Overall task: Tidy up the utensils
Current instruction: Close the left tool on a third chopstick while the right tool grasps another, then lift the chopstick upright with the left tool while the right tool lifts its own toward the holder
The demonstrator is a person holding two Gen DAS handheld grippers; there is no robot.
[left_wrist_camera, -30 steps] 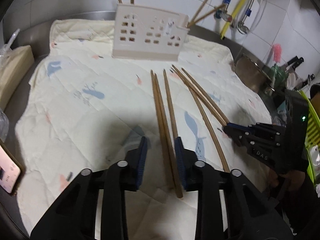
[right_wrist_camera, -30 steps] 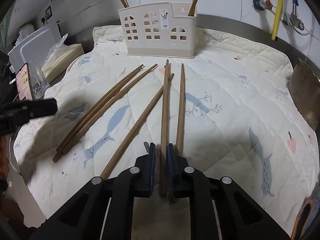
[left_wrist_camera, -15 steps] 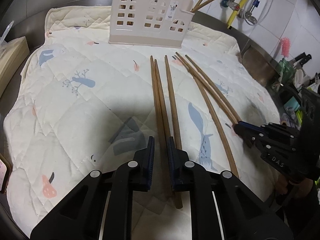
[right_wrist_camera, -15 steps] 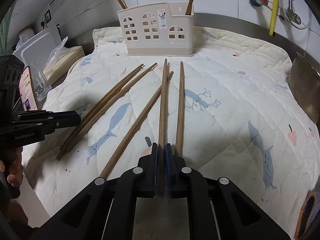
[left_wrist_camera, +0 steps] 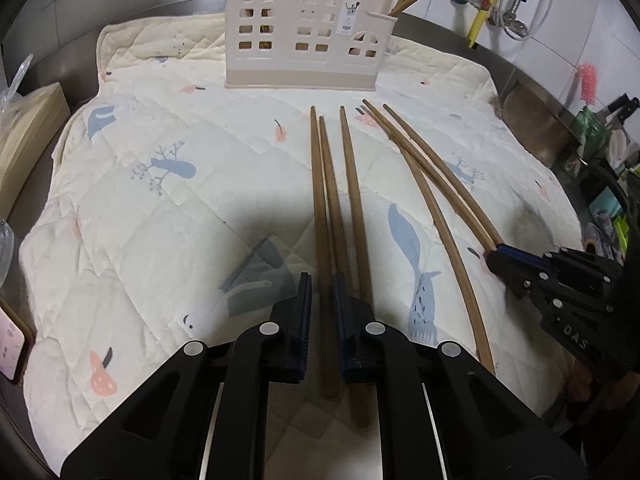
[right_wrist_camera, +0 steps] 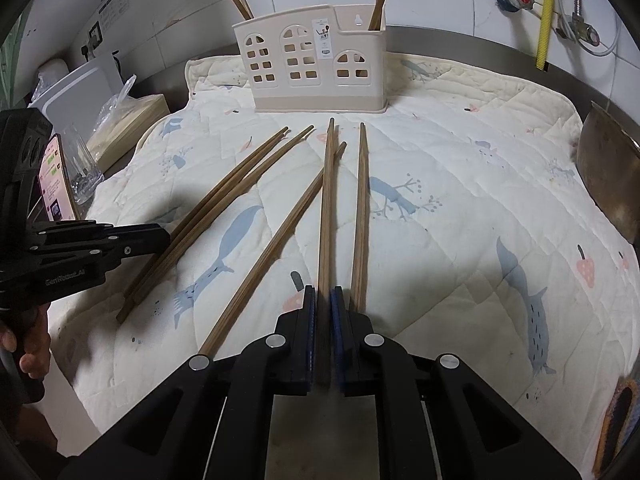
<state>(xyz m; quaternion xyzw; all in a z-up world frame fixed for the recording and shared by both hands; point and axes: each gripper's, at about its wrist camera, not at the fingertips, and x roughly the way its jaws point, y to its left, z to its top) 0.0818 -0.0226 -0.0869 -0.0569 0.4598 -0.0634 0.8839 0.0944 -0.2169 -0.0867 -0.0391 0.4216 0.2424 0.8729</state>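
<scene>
Six loose wooden chopsticks lie on a cream quilted mat (left_wrist_camera: pixel 168 200) printed with blue whales and trees, their tips pointing toward a beige house-shaped utensil holder (left_wrist_camera: pixel 304 36) that stands upright at the mat's far edge. More chopsticks already stand in the holder's two end compartments.

The left gripper (left_wrist_camera: pixel 321 308) angles steeply down over the near part of the mat, its jaws drawn together on a chopstick pair (left_wrist_camera: pixel 325 184) — the leftmost two sticks in its view, lying side by side and touching. The blue-padded fingers (left_wrist_camera: pixel 305 304) flank the thick ends; whether both sticks or only one sit between the pads cannot be told. A third chopstick (left_wrist_camera: pixel 352 184) lies just to the right, outside the jaws.

The right gripper (right_wrist_camera: pixel 323 320) also tilts steeply down, its jaws closed on a single chopstick (right_wrist_camera: pixel 327 200) near its thick end. Another chopstick (right_wrist_camera: pixel 361 208) lies just beside it on the right, and a curved chopstick (right_wrist_camera: pixel 272 248) crosses under the held one's tip.

In the right wrist view the left gripper reaches in from the left edge — a hand (right_wrist_camera: pixel 24 344) wraps its handle low in the corner. A phone (right_wrist_camera: pixel 56 184) and a glass (right_wrist_camera: pixel 82 168) stand off the mat on the left.
</scene>
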